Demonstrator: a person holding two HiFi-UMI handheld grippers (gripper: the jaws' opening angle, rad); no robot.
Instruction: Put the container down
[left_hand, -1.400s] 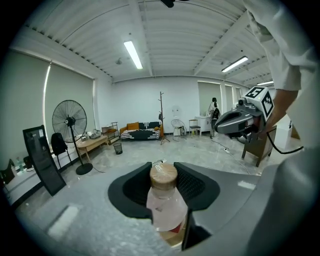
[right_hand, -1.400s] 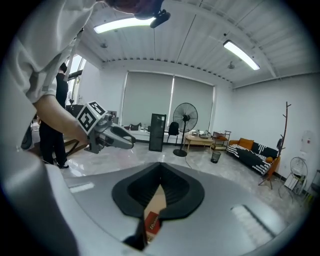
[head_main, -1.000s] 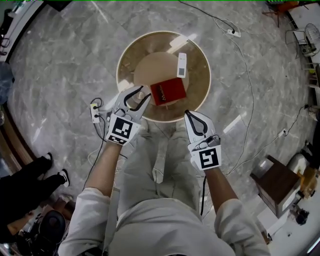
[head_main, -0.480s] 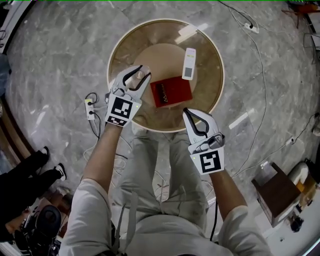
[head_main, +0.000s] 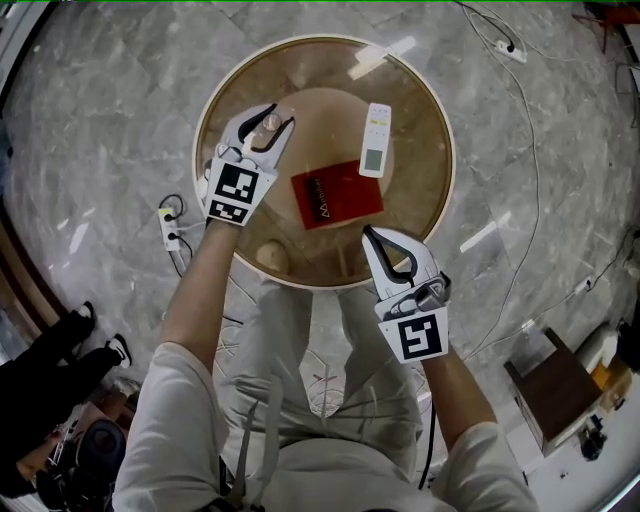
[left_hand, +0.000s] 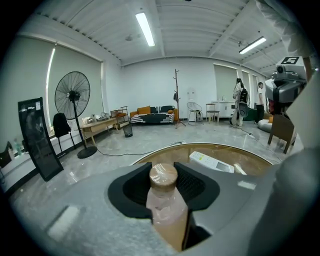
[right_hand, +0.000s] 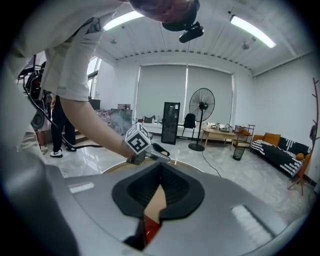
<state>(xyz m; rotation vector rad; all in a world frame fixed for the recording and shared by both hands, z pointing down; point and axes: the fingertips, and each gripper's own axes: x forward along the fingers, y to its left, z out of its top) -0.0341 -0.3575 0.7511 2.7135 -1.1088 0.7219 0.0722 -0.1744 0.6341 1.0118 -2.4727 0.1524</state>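
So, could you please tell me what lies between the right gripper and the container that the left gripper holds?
A flat red box lies between the right gripper and the container clamped in the left gripper; the head view shows this.

Round worktop (head_main: 425, 120), glassy top. Red flat booklet (head_main: 337, 195) lies mid-top, just ahead of right jaws, btwn both sets of jaws. White remote (head_main: 375, 140) beyond it, to right of left jaws.
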